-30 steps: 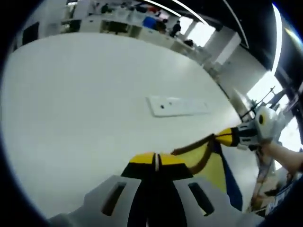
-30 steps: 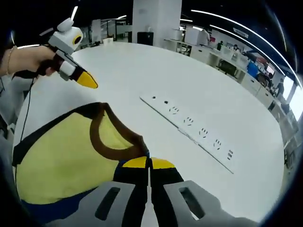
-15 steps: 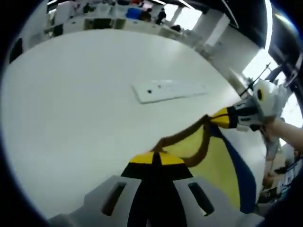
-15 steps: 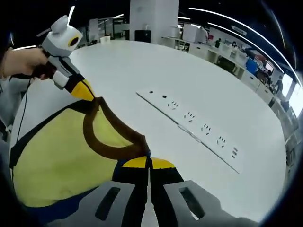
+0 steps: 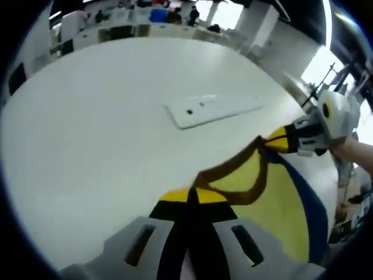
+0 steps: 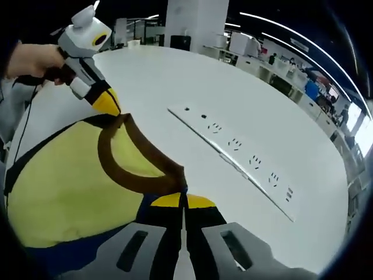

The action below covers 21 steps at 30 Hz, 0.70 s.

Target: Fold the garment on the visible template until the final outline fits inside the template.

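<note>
White table, both grippers' fingers pinching yellow garment at brown collar, its lower part cut off

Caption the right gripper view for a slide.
Both grippers pinch the yellow garment's brown collar over a white table.

A large round white surface with a long white power strip set into it. Behind stands a wide white pillar with desks and shelving along the far side. Long ceiling light strips glow overhead, and bright windows let in daylight.
</note>
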Each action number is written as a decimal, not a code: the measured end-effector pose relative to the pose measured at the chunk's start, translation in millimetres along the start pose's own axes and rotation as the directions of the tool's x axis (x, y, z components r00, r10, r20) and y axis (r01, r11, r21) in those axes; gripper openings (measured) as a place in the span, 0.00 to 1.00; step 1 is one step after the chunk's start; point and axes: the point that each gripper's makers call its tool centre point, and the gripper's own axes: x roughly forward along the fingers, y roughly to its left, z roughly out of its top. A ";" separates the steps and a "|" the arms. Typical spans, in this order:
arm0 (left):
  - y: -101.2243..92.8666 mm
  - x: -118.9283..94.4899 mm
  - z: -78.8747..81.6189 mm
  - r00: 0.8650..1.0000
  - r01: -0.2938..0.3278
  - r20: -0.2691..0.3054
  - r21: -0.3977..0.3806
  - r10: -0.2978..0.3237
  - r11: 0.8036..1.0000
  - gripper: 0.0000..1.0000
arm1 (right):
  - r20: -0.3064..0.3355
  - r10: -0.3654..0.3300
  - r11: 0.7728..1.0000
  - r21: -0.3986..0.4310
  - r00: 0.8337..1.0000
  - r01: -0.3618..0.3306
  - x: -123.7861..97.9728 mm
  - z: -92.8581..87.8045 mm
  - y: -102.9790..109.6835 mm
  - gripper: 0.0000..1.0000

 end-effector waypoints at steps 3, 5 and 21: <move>-0.1 -0.3 -0.7 1.000 -0.004 0.000 0.000 0.004 1.000 0.00 | 0.003 0.005 1.000 -0.001 1.000 -0.005 -0.4 0.3 -0.5 0.02; -0.1 -0.3 0.4 1.000 -0.001 -0.001 -0.002 0.001 1.000 0.00 | 0.004 0.005 1.000 -0.011 1.000 -0.005 -0.4 0.7 -0.9 0.04; -10.8 -27.2 23.8 0.997 0.030 0.072 0.099 -0.037 0.995 0.07 | 0.048 -0.080 0.997 0.002 0.996 0.080 -35.5 17.0 -18.5 0.19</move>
